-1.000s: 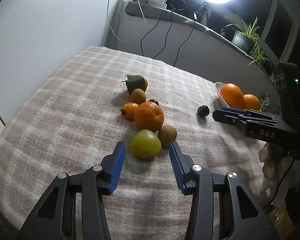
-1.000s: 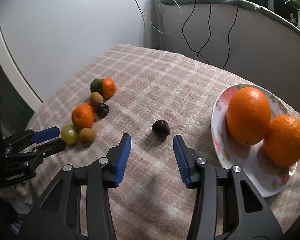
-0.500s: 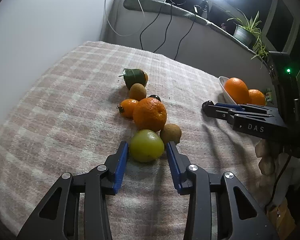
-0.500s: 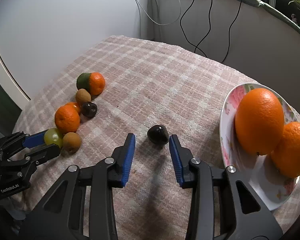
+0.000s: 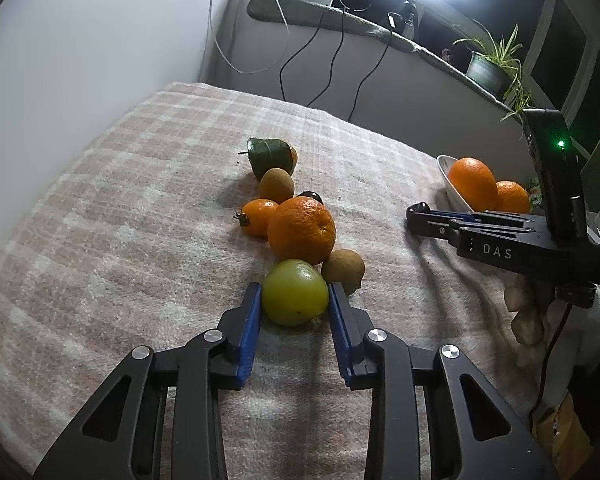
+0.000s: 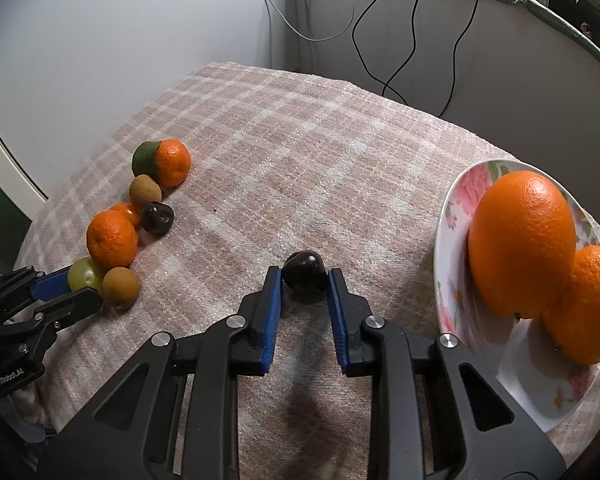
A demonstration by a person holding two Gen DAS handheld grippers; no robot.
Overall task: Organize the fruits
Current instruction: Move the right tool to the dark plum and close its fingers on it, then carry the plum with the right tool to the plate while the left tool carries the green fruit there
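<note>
My left gripper (image 5: 294, 294) is shut on a green round fruit (image 5: 295, 293) that rests on the checked cloth; both pads touch its sides. It also shows in the right wrist view (image 6: 85, 273). My right gripper (image 6: 304, 274) is shut on a dark plum-like fruit (image 6: 304, 271) on the cloth, left of the flowered plate (image 6: 452, 216) that holds two oranges (image 6: 522, 244). A tangerine (image 5: 301, 230) and a brown kiwi (image 5: 343, 269) lie just beyond the green fruit.
Farther back lie a small orange tomato (image 5: 259, 217), another kiwi (image 5: 276, 185), a second dark fruit (image 6: 157, 218) and a tangerine with a green leaf (image 5: 270, 154). Cables hang down the back wall (image 5: 332, 60). The table edge drops off at left and front.
Both grippers moved forward and closed: the left one's pads now touch the green fruit, the right one's pads now touch the dark fruit. The fruits have not left the cloth.
</note>
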